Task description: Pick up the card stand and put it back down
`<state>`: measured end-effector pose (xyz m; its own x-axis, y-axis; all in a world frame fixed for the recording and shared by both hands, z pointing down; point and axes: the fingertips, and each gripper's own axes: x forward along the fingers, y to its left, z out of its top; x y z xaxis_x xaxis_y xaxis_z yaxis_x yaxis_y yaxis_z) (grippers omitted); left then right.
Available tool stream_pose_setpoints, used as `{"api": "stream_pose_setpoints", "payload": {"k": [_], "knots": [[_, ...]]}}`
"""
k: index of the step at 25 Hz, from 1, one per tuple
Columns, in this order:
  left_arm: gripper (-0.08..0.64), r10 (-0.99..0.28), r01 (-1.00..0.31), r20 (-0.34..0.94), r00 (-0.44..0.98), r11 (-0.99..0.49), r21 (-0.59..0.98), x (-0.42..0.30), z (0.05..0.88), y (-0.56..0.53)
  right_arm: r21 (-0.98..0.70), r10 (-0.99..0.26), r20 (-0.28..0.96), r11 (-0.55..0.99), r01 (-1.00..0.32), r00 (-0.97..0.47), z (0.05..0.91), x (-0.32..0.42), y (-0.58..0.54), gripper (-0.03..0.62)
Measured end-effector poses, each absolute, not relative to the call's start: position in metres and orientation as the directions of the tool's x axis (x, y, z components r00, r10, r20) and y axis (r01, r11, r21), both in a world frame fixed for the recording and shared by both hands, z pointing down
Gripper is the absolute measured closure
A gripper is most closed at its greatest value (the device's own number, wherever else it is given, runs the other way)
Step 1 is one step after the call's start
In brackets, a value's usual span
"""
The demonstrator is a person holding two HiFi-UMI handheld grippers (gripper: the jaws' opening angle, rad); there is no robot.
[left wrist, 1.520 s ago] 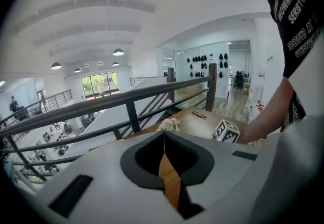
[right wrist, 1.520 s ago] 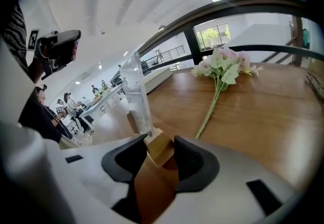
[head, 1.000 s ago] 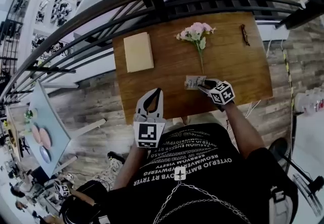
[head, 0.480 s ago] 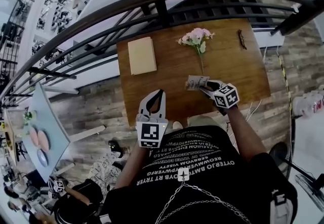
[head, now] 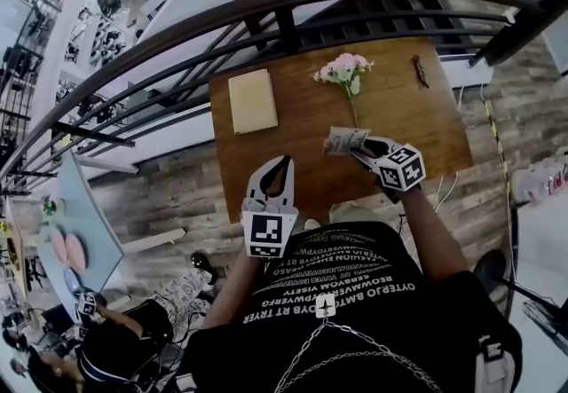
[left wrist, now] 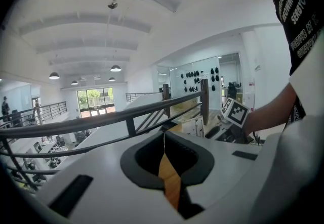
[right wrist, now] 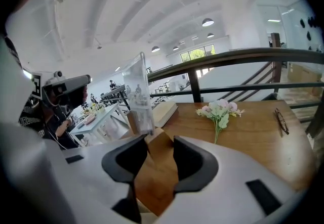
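Note:
The card stand (head: 342, 141) is a clear upright sheet on a small wooden base. My right gripper (head: 357, 152) is shut on that base and holds it clear above the wooden table (head: 417, 129), near the front edge. In the right gripper view the clear sheet (right wrist: 137, 91) stands upright just past the left jaw, and the wooden base fills the gap at my right gripper (right wrist: 159, 139). My left gripper (head: 284, 161) hovers over the table's front edge, shut and holding nothing. The left gripper view shows the jaw tips of my left gripper (left wrist: 163, 137) meeting, with the card stand (left wrist: 195, 127) off to the right.
A tan book (head: 253, 101) lies at the table's back left. A pink flower sprig (head: 342, 72) lies at the back middle and dark glasses (head: 419, 70) at the back right. A dark metal railing (head: 266, 5) runs behind the table, with an open drop beyond it.
My right gripper has risen with the card stand in it, lifting it off the table. My left gripper has drifted slightly up and forward, still shut.

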<state>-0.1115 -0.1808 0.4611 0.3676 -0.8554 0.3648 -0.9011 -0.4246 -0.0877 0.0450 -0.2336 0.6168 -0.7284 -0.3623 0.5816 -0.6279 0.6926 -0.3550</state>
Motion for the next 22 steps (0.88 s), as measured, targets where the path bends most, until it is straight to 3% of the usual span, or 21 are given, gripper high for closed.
{"api": "stream_pose_setpoints", "payload": {"k": [22], "knots": [[0.531, -0.835, -0.865, 0.334, 0.438, -0.492, -0.096, -0.109, 0.45, -0.153, -0.269, -0.476, 0.481, 0.719, -0.64, -0.736, 0.507, 0.037, -0.223, 0.422]]}}
